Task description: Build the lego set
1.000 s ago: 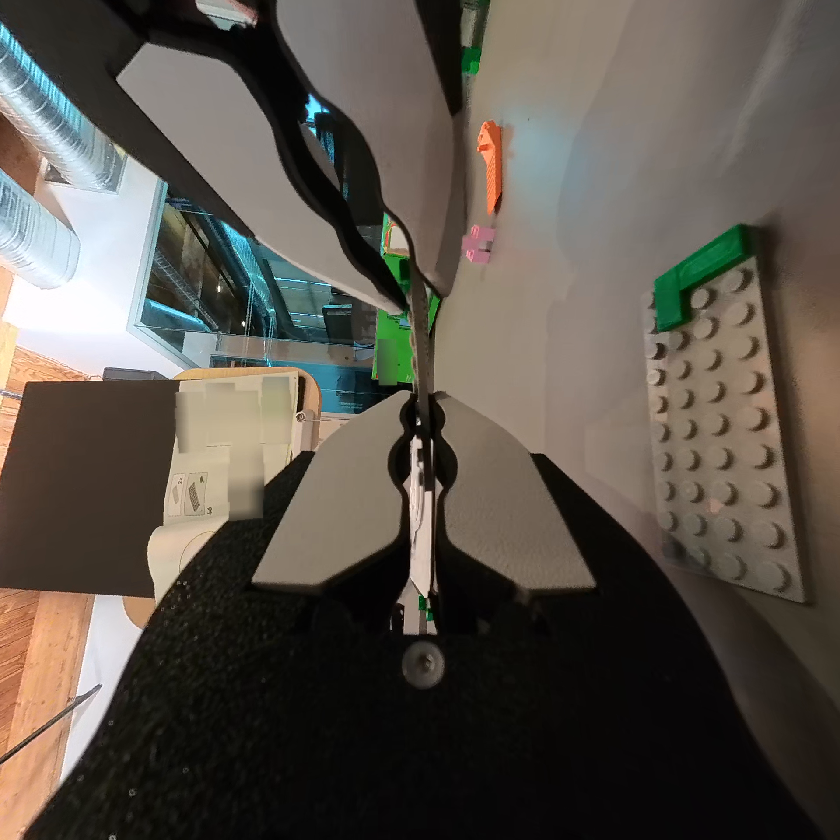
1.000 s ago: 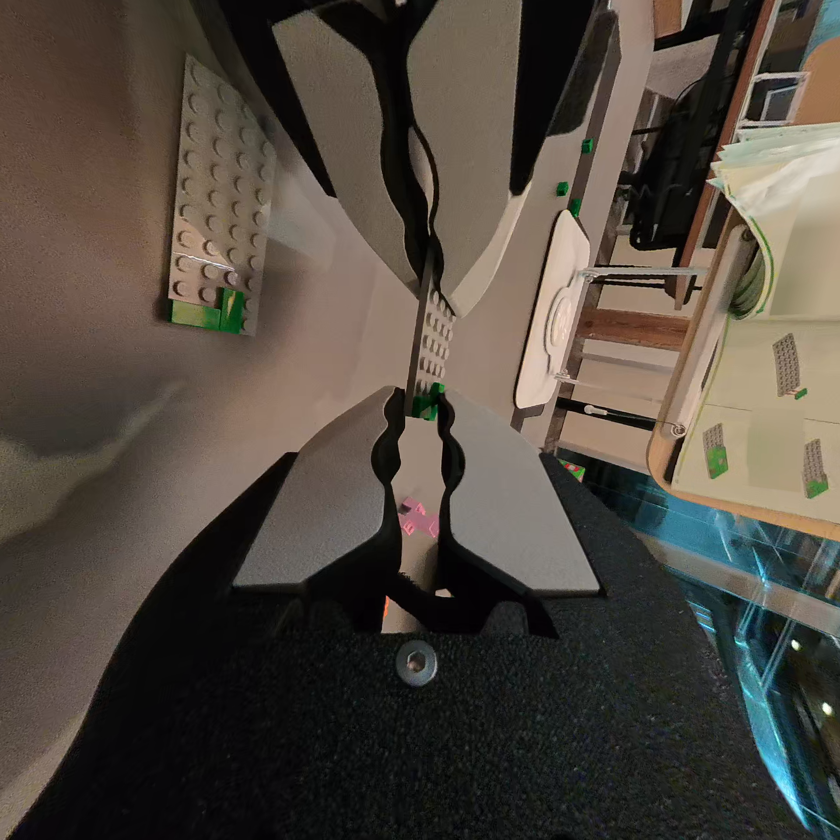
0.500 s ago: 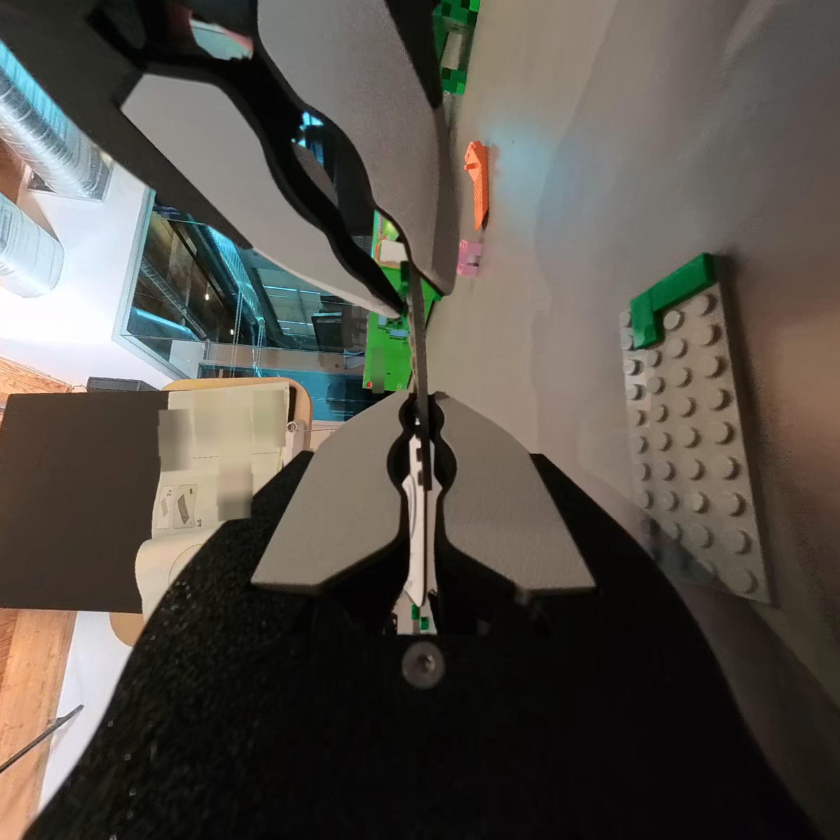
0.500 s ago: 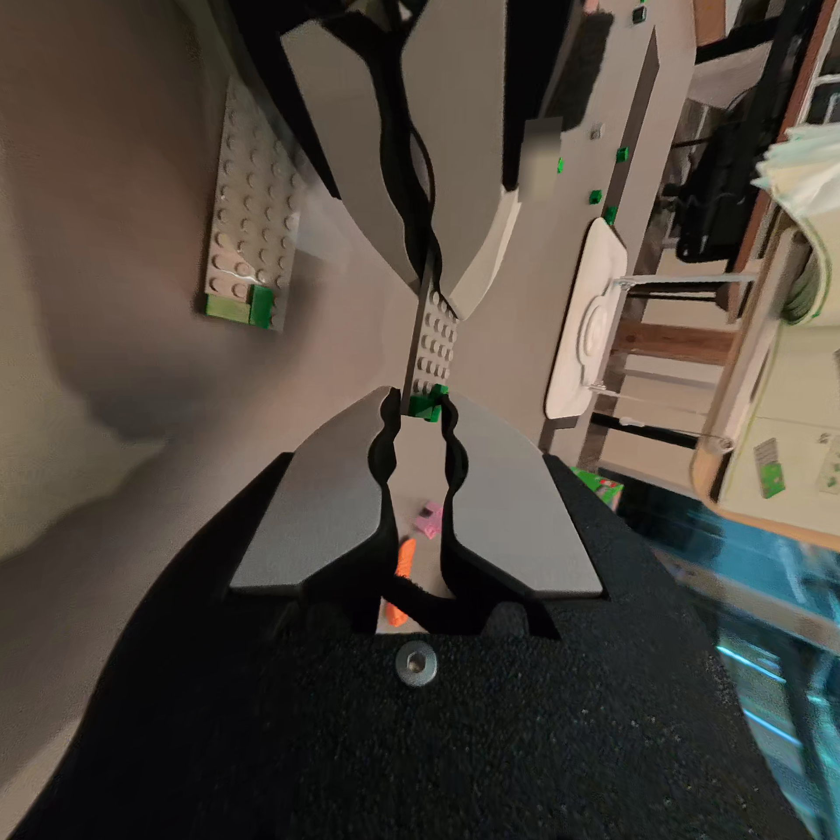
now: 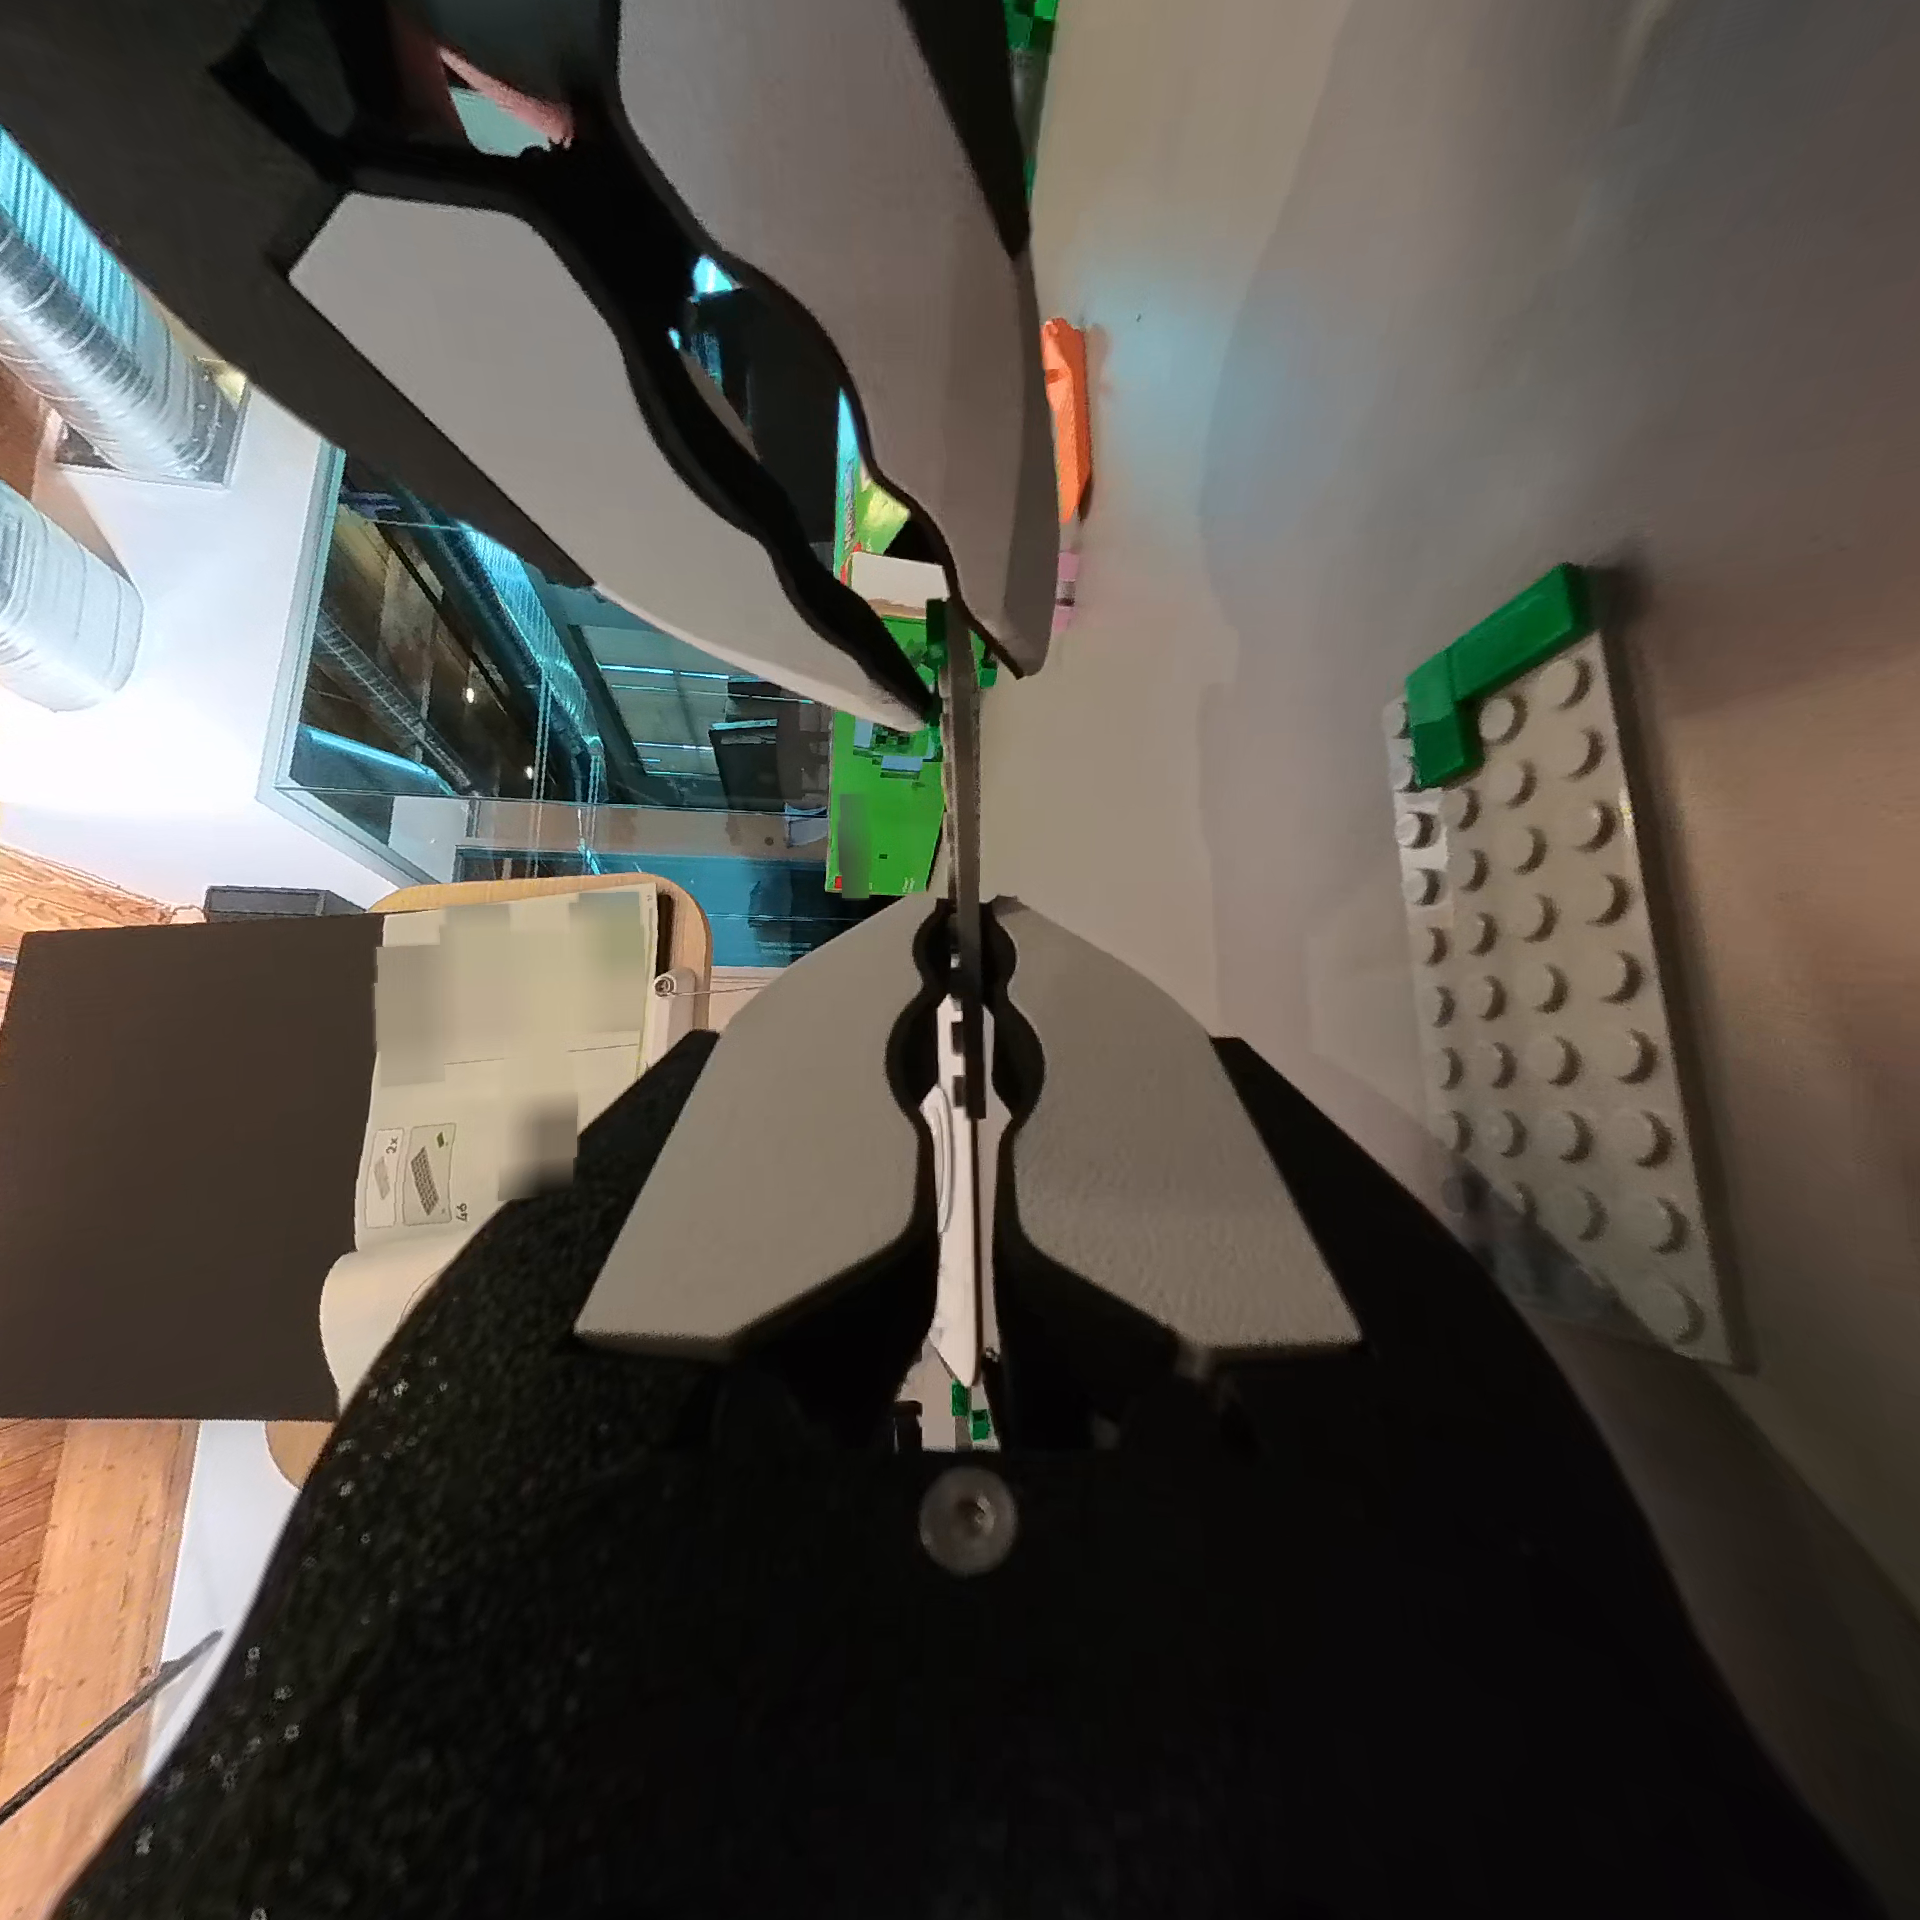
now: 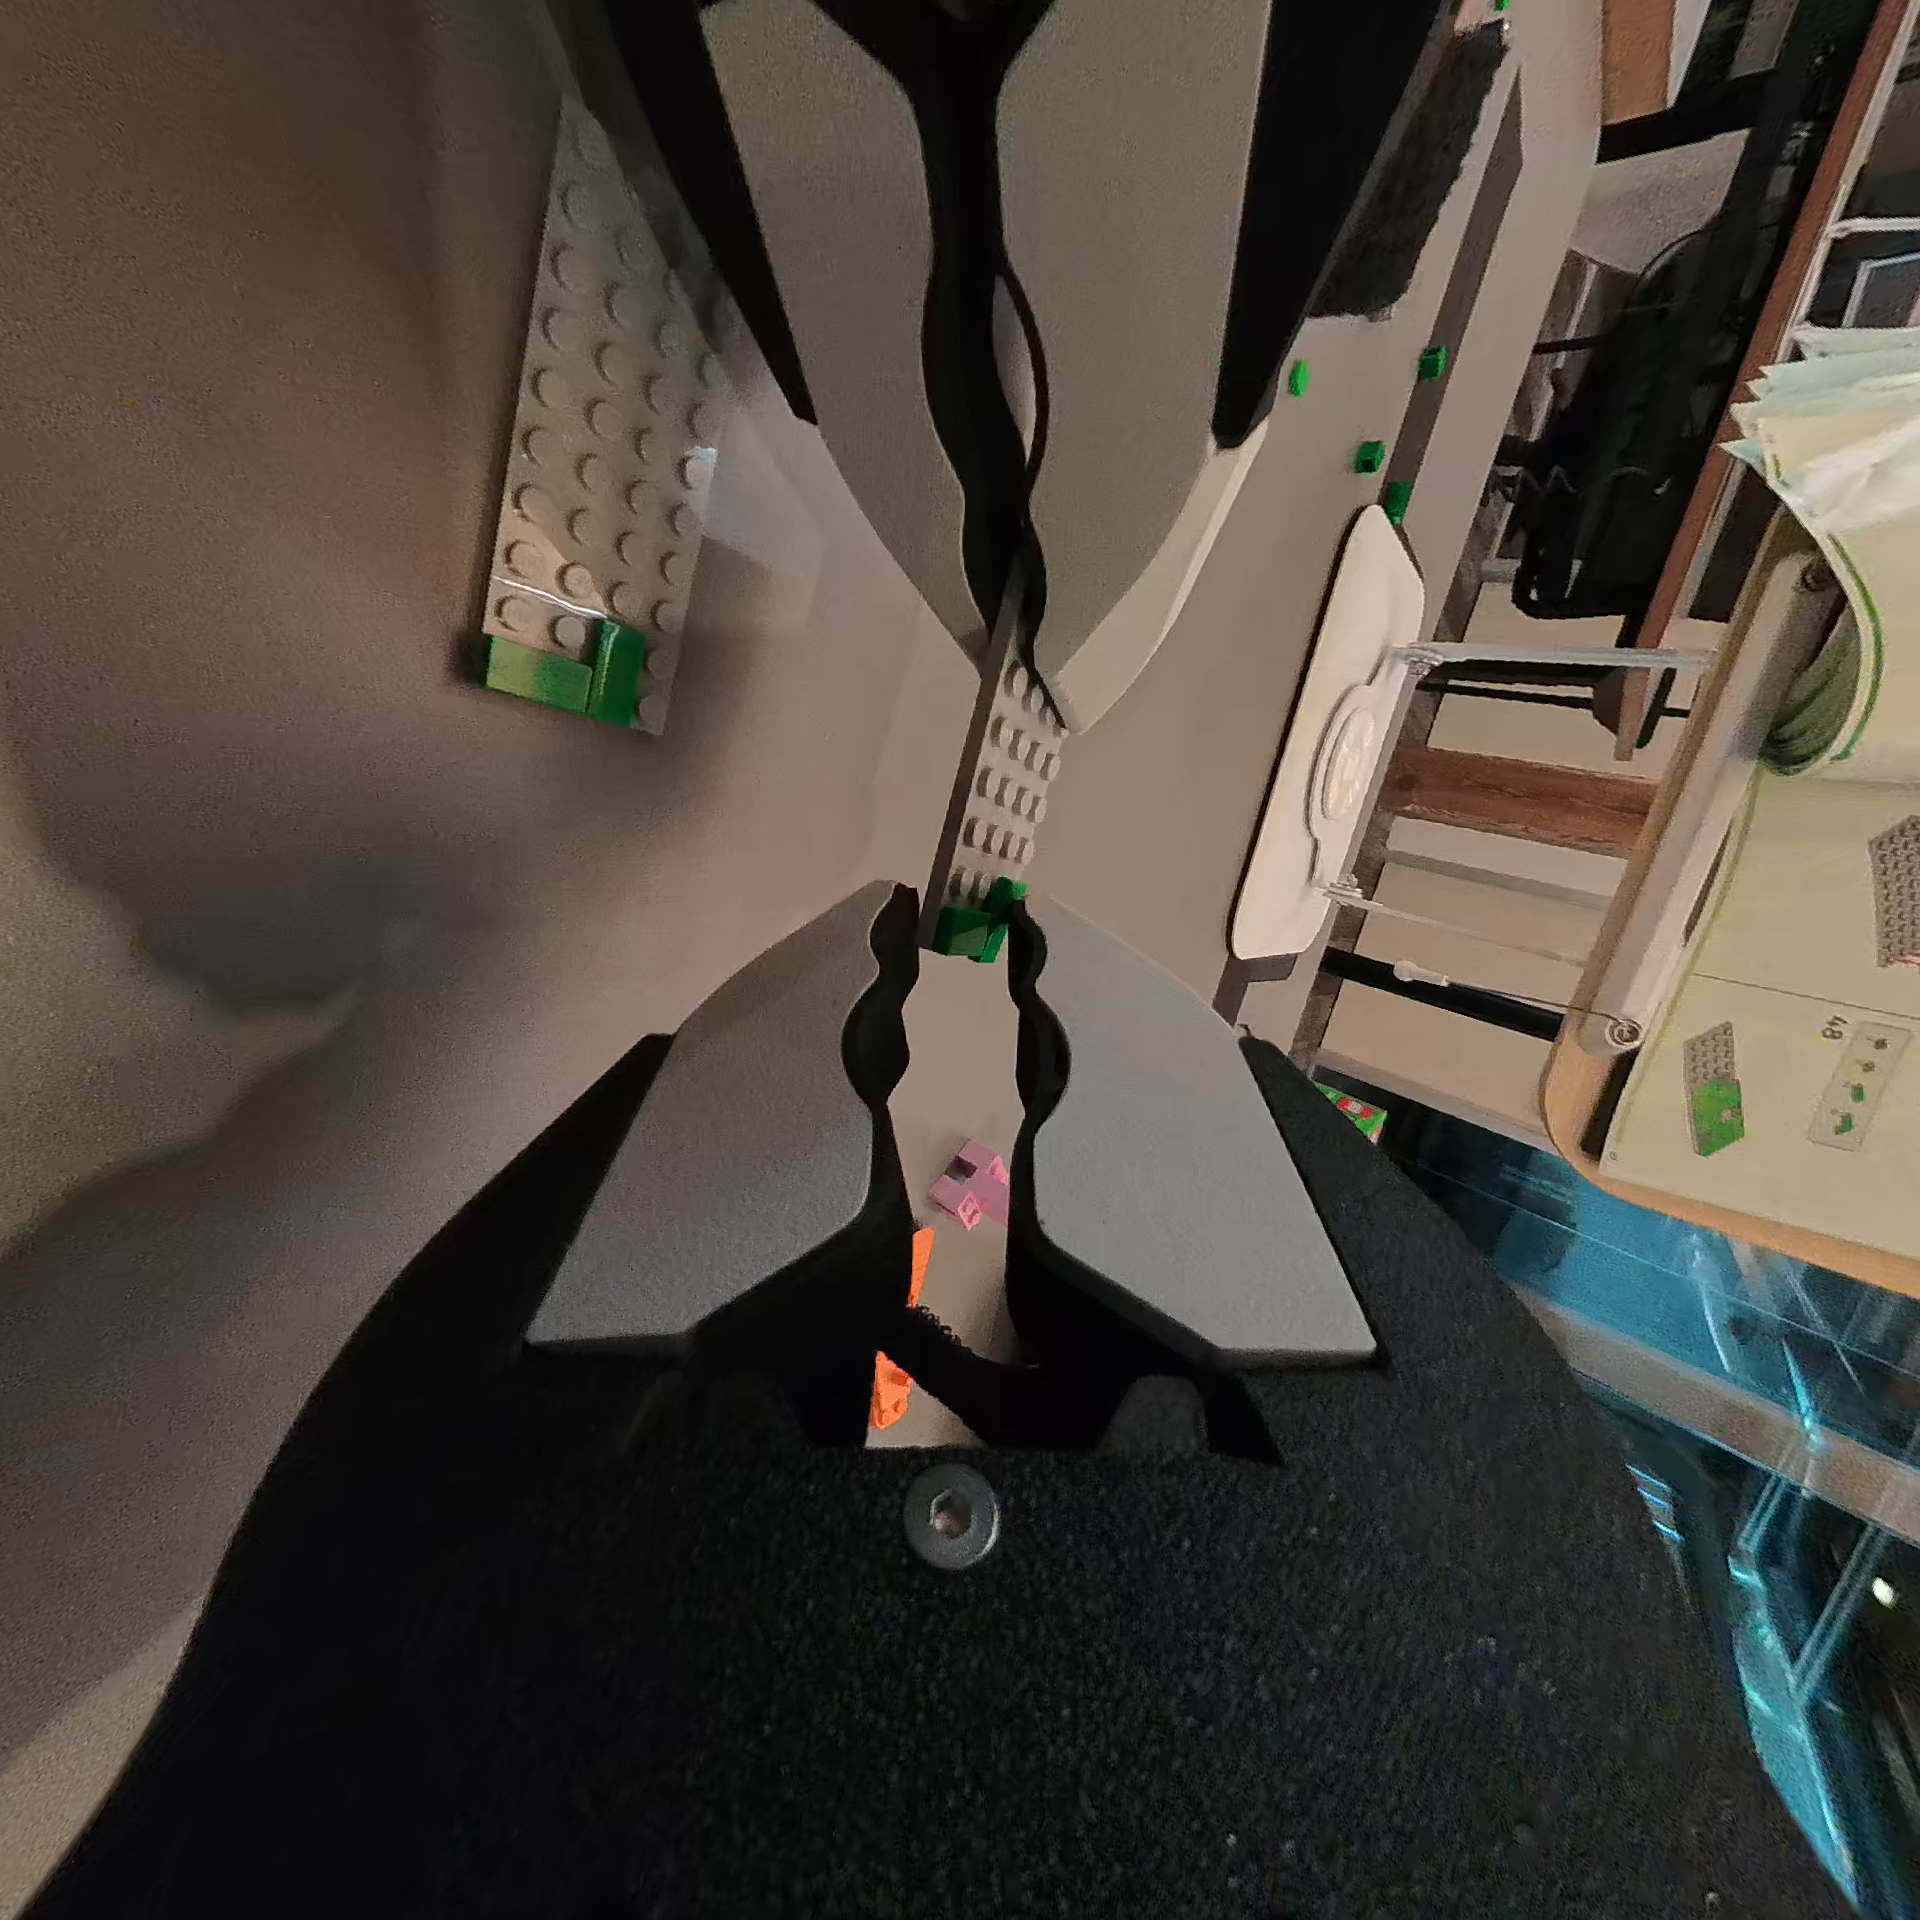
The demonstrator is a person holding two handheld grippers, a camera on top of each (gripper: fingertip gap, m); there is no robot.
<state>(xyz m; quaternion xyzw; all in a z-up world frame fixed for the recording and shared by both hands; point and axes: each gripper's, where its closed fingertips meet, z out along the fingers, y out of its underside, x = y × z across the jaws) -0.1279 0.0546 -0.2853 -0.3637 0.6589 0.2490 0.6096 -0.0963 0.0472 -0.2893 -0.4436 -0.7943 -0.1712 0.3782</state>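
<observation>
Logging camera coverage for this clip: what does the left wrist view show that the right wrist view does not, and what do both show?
Left wrist only: silver ceiling ducts and a bright green box.

Right wrist only: small loose green bricks on the table and a white cloud-shaped tray.

Both: a thin grey studded plate gripped at opposite ends by the left tongs and right tongs, a larger grey plate with a green corner piece, an orange piece, a pink brick, and the instruction booklet.

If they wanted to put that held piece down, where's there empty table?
Bare tabletop spreads beyond the grey plate's green-cornered end. It's tighter under the grippers, where the pink brick and orange piece lie, and by the scattered green bits near the white tray.
</observation>
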